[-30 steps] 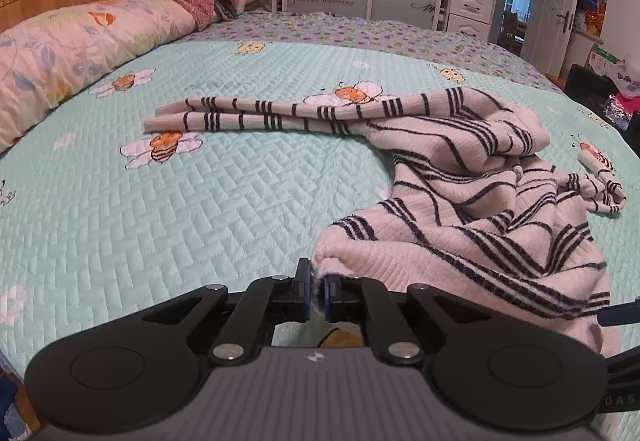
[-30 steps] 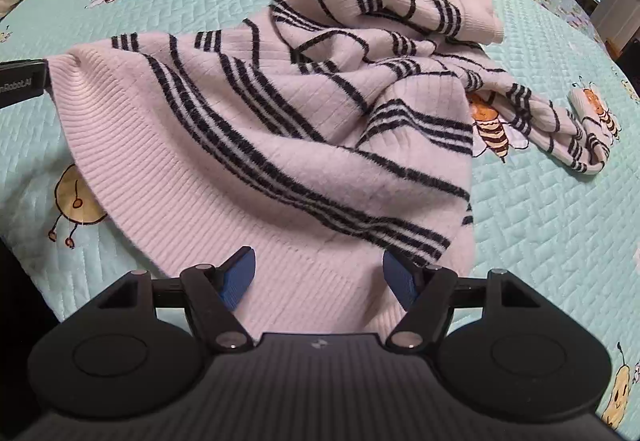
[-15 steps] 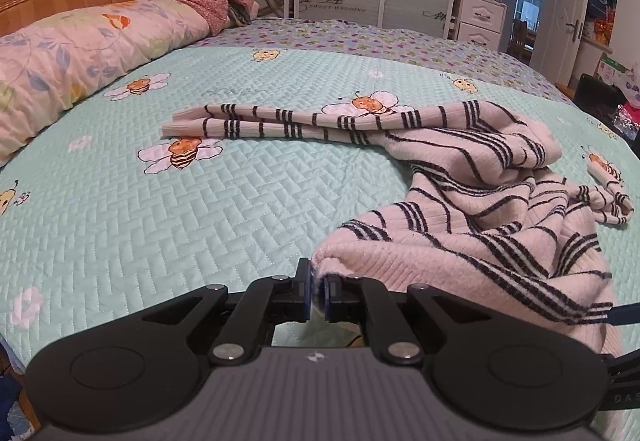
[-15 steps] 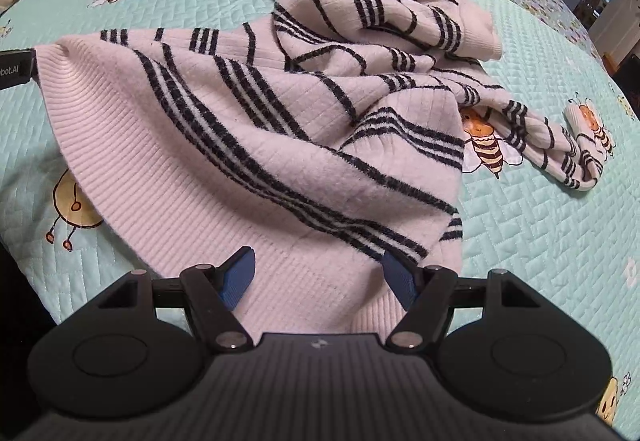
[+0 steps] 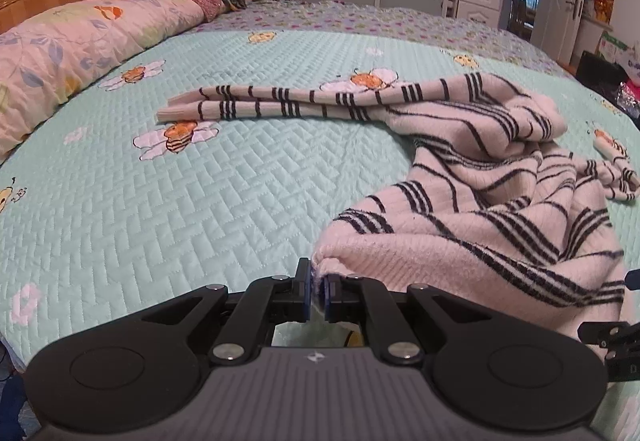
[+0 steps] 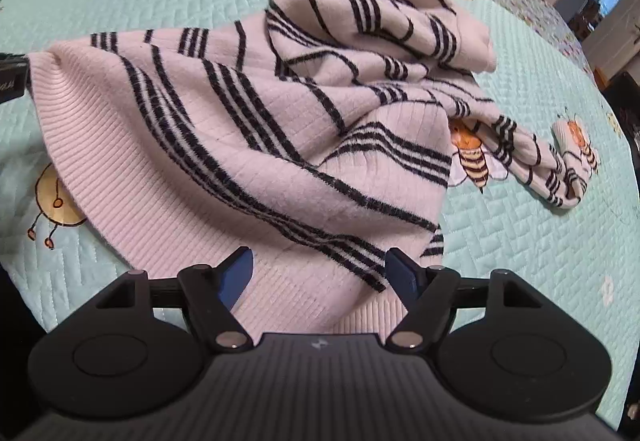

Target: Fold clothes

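Hem corner of the striped sweater (image 5: 472, 225) pinched between the closed pads of my left gripper (image 5: 317, 295); the knit fans away from that gripper to its right and ahead, with one sleeve (image 5: 272, 103) stretched flat on the bed (image 5: 160, 209) well beyond it. Compared with a second ago, the corner is in the same place in the left gripper and the grip is unchanged, but the view has tipped slightly and the sweater body now sits a little higher off the quilt, the fabric drawn tauter from the held corner.

My right gripper (image 6: 322, 273) stands with its jaws wide apart over the ribbed hem (image 6: 304, 305), the band lying between the blue pads (image 6: 236, 275) without being pressed by them. That spread is nearly the same as before, and the hem has slid only a little under it.

I judge the task to be at its start: one hem corner secured, the second not yet taken. The next move calls for closing the right gripper on the opposite hem corner, so the sweater can be lifted and spread flat before any fold.
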`<state>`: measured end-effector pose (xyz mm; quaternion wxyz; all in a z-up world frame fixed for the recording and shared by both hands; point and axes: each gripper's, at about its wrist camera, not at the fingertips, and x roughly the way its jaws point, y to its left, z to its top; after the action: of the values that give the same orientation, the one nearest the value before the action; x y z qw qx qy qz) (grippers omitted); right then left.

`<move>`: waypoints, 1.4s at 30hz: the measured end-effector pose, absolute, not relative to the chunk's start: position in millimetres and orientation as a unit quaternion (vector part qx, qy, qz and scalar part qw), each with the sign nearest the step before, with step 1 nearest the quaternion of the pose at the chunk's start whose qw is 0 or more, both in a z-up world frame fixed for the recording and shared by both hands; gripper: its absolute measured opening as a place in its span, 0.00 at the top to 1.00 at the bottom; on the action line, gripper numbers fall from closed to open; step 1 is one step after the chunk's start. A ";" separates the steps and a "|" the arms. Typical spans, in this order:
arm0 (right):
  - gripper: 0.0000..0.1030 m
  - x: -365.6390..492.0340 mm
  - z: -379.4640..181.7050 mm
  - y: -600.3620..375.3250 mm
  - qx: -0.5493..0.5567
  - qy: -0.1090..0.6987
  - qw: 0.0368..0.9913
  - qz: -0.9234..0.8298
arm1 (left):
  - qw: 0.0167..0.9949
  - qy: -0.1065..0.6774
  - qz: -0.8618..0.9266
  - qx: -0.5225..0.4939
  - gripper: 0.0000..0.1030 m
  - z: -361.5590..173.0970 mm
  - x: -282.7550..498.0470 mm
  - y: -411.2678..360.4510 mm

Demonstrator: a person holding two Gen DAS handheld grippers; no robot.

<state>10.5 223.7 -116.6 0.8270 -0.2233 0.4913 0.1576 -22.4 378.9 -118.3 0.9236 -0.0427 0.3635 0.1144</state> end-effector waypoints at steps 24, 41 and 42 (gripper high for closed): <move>0.06 50.0 -150.7 186.2 -0.118 0.545 0.795 0.236 | 0.893 0.422 0.154 -0.017 0.95 -160.6 -2.1 381.0; 0.00 47.2 -155.0 200.9 -0.139 0.555 0.794 0.204 | 0.876 0.450 0.174 -0.020 0.95 -162.9 9.1 376.8; 0.00 47.6 -155.0 200.9 -0.138 0.556 0.795 0.201 | 0.875 0.451 0.173 -0.016 0.95 -163.0 9.6 375.8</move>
<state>47.6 200.9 -155.0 0.7947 -0.1379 0.5558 0.2015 9.6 375.8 -163.0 0.8754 -0.0162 0.4510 0.1733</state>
